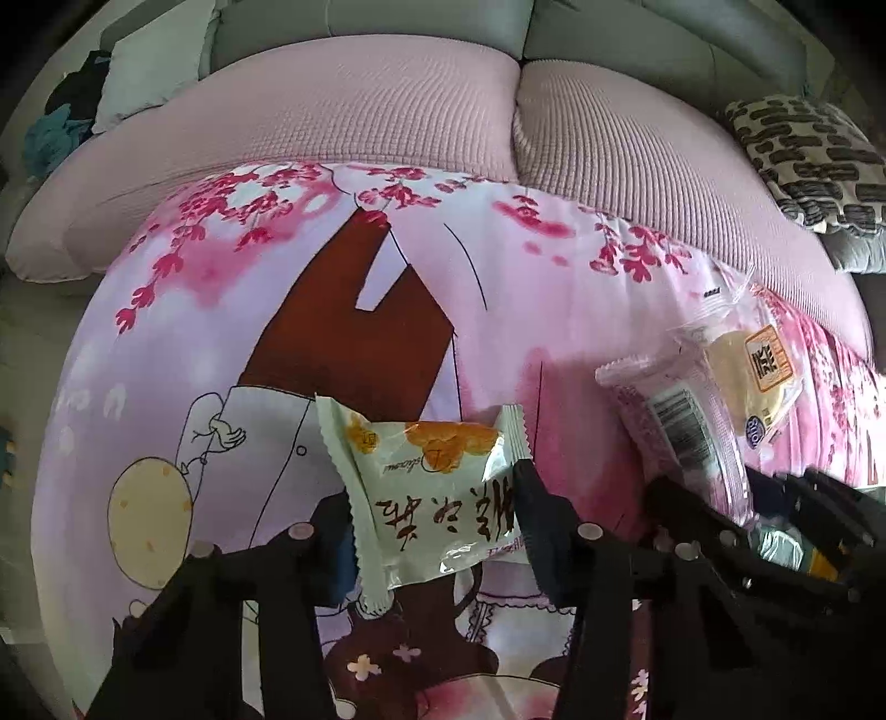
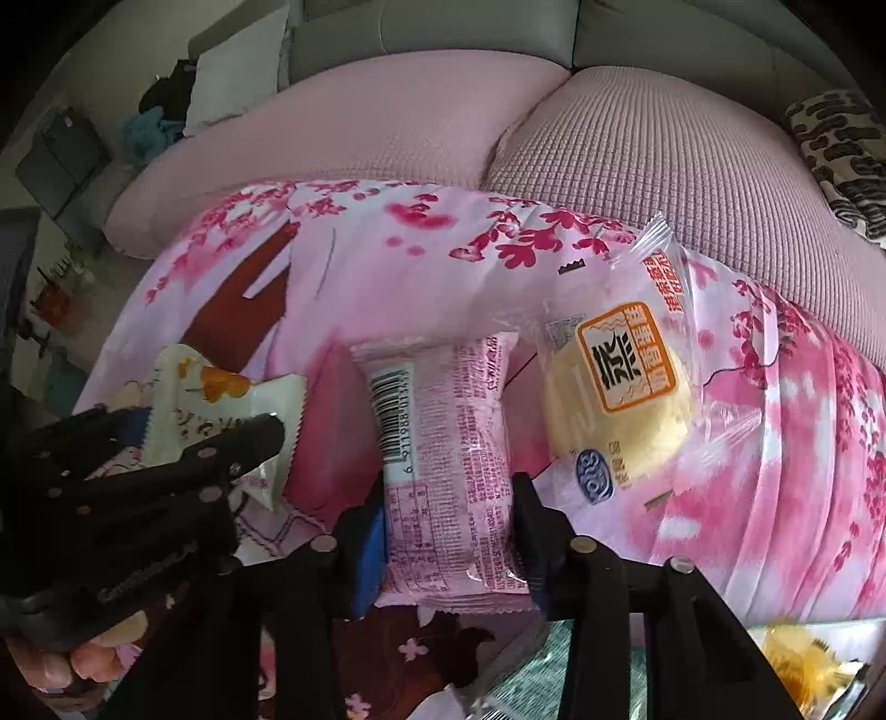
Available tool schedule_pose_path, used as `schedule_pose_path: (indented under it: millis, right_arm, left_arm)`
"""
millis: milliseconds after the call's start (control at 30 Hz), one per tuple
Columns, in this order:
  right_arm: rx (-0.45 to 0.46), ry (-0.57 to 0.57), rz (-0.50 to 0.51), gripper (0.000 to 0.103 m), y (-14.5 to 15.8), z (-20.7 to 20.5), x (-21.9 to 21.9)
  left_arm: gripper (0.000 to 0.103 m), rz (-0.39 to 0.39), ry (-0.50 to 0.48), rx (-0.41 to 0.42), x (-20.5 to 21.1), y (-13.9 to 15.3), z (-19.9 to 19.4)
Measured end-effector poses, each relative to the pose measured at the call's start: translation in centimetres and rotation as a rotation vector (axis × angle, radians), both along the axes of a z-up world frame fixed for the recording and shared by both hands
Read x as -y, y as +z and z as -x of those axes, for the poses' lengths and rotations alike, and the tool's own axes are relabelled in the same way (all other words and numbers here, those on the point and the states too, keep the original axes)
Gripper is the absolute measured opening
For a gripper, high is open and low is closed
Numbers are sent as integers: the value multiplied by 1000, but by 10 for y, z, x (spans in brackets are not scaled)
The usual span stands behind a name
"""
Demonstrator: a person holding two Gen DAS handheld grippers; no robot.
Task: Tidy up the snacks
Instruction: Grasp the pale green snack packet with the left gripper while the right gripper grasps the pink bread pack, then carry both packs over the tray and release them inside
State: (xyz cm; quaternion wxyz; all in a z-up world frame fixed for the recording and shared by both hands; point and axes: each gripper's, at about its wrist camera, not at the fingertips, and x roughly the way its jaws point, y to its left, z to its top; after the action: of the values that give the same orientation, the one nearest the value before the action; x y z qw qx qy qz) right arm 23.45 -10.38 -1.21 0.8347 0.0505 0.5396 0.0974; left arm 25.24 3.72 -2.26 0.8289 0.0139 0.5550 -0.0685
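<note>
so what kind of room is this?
Probably a living room at home: a grey sofa with pink seat cushions, a throw pillow, and a floral sheet spread under the snacks.

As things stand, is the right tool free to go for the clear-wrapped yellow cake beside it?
Probably not yet. The right tool is shut on the pink packet, so it is occupied. The cake lies uncovered just right of it on the cloth, with nothing in between.

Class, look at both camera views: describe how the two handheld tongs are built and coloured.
Both the left tongs and right tongs are matt black, with angular linkage arms joined by round silver rivets. Each finger carries a blue pad on its inner face. No cables or sleeves show.
</note>
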Motion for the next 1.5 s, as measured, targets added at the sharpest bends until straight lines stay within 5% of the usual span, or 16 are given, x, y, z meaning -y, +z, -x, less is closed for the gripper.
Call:
schedule_pose_path:
  millis: [400,700,1167,1500]
  right_arm:
    - [139,-122,-91,41,65,75,24]
    - [204,-291,-70,41,94,158,78]
    - [231,-616,-135,41,86,232,208]
    - [207,-742,-142,41,69,260,261]
  left_arm:
    - [50,139,60,69,-12,46,44]
    - [50,209,-20,128,42,91,103]
    - [50,161,-200,174,164,120,152]
    - [50,118,-315,151,243,107,170]
